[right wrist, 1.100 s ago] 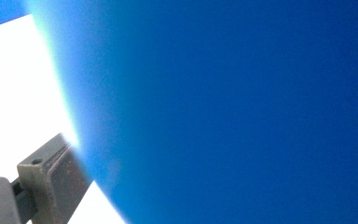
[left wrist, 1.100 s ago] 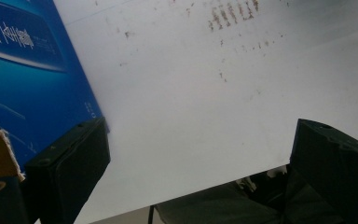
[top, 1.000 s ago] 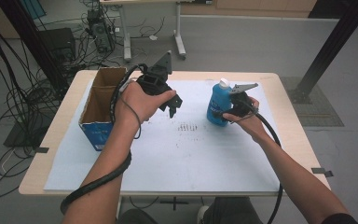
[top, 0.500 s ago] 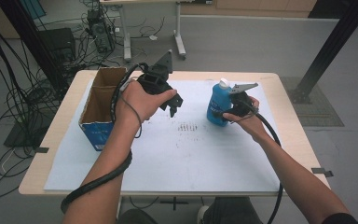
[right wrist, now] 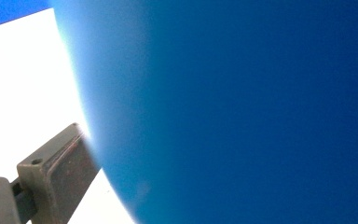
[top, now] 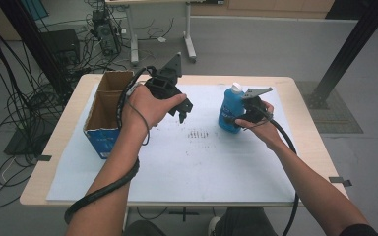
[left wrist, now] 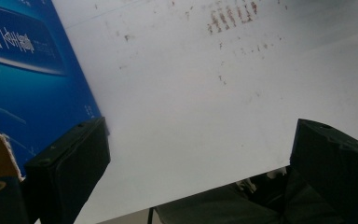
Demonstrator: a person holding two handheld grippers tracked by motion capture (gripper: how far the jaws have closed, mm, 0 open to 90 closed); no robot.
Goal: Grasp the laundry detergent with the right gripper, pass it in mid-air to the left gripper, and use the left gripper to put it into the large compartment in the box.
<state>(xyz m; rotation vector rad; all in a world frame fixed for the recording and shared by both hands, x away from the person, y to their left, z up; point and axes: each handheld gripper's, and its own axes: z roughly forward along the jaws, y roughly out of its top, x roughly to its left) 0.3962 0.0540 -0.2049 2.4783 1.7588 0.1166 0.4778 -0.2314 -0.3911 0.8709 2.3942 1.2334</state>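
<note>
A blue bottle [top: 228, 112] with a white cap stands upright on the white sheet at the right. My right gripper [top: 239, 119] comes at it from the right and is shut on its body. In the right gripper view the bottle's blue wall [right wrist: 242, 107] is pressed up close, with one finger [right wrist: 58, 179] against its edge. My left gripper [top: 183, 109] hangs above the sheet just right of the open cardboard box [top: 103, 118]. Its jaws stand wide apart, and between them the left gripper [left wrist: 200, 163] holds nothing. The box's blue side [left wrist: 32, 88] lies close by its left jaw.
A white sheet [top: 192, 162] covers most of the wooden table [top: 305, 128] and carries a patch of small dark marks [top: 197, 133] at its middle. Cables trail from both grippers toward the front edge. More cables and table legs stand on the floor beyond.
</note>
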